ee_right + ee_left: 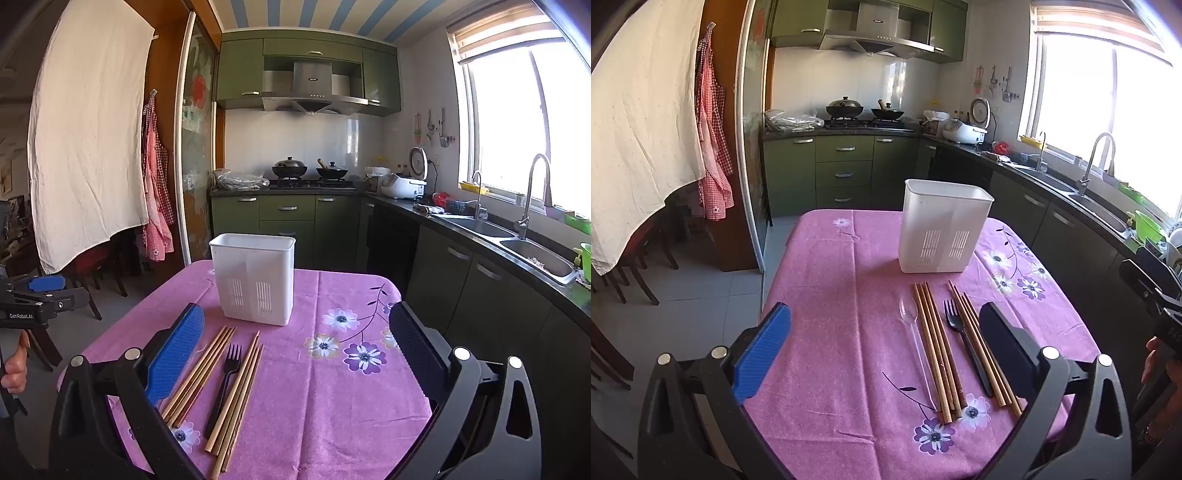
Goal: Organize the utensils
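Note:
A white utensil holder (942,229) (255,280) stands upright on the table with the pink flowered cloth (842,295) (332,398). In front of it lie a clear plastic spoon (912,332), a bundle of wooden chopsticks (936,350) (199,373), a black plastic fork (964,339) (225,380) and a second chopstick bundle (986,354) (240,398). My left gripper (886,339) is open above the near table, over the utensils. My right gripper (295,350) is open, with its blue left pad (177,350) over the left chopstick bundle. Both hold nothing.
Green kitchen cabinets (846,173) and a stove with pots (306,173) lie beyond the table. A counter with sink and tap (524,229) runs along the right. A white cloth (88,147) and chairs (639,266) are at left.

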A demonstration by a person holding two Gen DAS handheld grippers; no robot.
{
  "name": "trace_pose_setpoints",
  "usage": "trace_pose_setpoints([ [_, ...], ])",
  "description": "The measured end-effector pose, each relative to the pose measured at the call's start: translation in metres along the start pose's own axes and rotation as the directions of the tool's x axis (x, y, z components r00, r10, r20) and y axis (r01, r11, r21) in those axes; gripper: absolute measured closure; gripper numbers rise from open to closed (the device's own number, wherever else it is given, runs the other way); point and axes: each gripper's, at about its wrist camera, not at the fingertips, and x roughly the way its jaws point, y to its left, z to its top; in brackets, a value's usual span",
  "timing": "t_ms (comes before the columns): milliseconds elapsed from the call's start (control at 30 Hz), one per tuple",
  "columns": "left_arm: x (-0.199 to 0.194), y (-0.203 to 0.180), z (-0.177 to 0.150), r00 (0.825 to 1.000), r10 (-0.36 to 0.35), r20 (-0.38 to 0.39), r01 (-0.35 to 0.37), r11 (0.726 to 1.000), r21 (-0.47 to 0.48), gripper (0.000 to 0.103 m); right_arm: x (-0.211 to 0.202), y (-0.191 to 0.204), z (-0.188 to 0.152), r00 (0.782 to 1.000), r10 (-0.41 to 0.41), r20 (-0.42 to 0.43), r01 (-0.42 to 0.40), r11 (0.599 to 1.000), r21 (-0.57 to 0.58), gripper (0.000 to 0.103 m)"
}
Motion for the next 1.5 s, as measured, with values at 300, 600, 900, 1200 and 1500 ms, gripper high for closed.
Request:
trace_pose_setpoints([
  [300, 0.0, 0.0, 0.0, 1.0, 0.004, 0.0, -0.004, 1.0, 0.005, 0.006, 0.001, 0.0, 0.0, 1.0, 0.004, -0.002, -0.004, 1.0, 0.001, 0.004],
  [600, 0.0, 0.001, 0.0, 1.0, 0.005, 0.002, -0.005, 1.0, 0.003, 0.006, 0.005, 0.0, -0.003, 1.0, 0.004, -0.008, -0.004, 1.0, 0.008, 0.004],
  [900, -0.001, 0.0, -0.008, 1.0, 0.006, 0.004, -0.006, 1.0, 0.004, 0.006, 0.003, 0.002, -0.003, 1.0, 0.002, -0.01, -0.002, 1.0, 0.008, 0.004],
  [1200, 0.001, 0.001, -0.006, 1.0, 0.004, -0.001, -0.004, 1.0, 0.006, 0.006, 0.003, 0.002, -0.003, 1.0, 0.001, -0.015, -0.001, 1.0, 0.009, 0.004],
  [1500, 0.004, -0.006, -0.009, 1.0, 0.002, -0.006, -0.002, 1.0, 0.005, 0.006, 0.003, 0.001, -0.003, 1.0, 0.004, -0.012, -0.004, 1.0, 0.011, 0.004],
])
